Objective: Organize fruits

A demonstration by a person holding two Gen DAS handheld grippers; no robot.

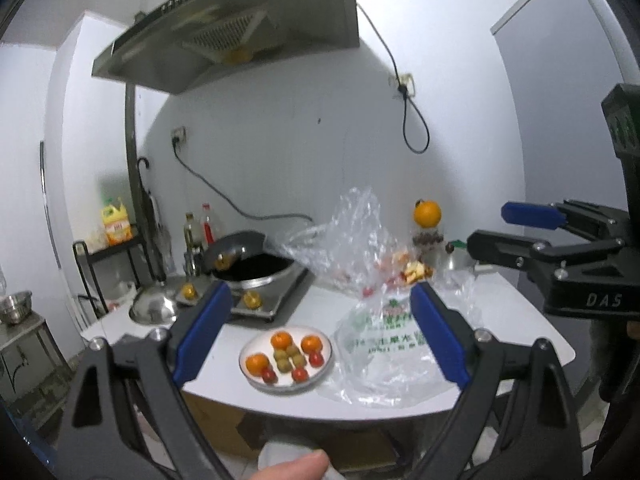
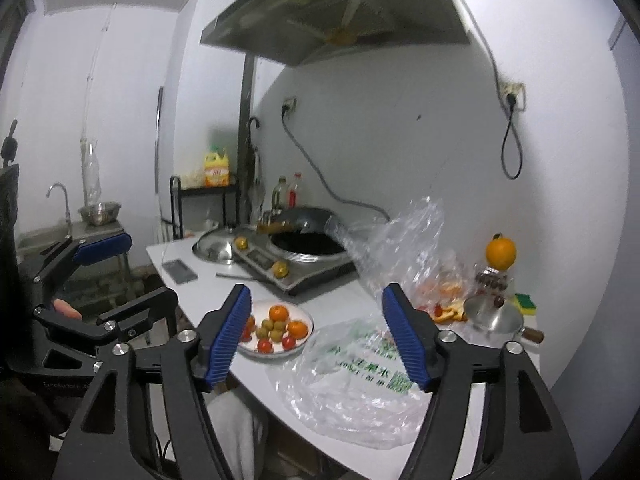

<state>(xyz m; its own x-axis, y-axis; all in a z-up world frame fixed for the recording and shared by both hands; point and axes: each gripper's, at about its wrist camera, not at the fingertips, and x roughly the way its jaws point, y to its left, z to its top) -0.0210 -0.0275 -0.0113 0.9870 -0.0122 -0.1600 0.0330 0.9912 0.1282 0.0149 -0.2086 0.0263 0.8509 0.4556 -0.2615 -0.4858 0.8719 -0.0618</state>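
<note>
Both pairs of tongs are held released and empty above the near edge of the worktop (image 1: 500,304), back from the fruit. Nothing lies between the blue pads of the left tongs (image 1: 320,332), and the right tongs (image 2: 316,334) are spread just as bare.

The plate (image 1: 326,354) is seen ahead of and below the left tongs, between their pads in that view. On it three oranges (image 1: 281,340), a cluster of small green fruits (image 1: 289,356) and four red tomatoes (image 1: 300,374) are set in an orderly pattern. The arrangement is judged nearly or fully done.

Trouble is most to be expected from the printed plastic bag (image 2: 360,376), which lies crumpled just beside the plate, under the right tongs. If it is snagged by a pad or dragged, the plate could be nudged and the round fruit sent rolling, since nothing but the shallow rim holds it.

The plate is placed close to the worktop's near edge, so a careless sweep of either pair of tongs could push it off.

Beyond the right tongs, peel scraps (image 2: 448,312) and a second clear bag (image 2: 404,240) are heaped. A large orange (image 2: 501,253) is perched on a jar (image 2: 490,280) farther off, and it could be toppled should the bag beside it be pulled. The wok (image 2: 306,242) behind is best left untouched.
</note>
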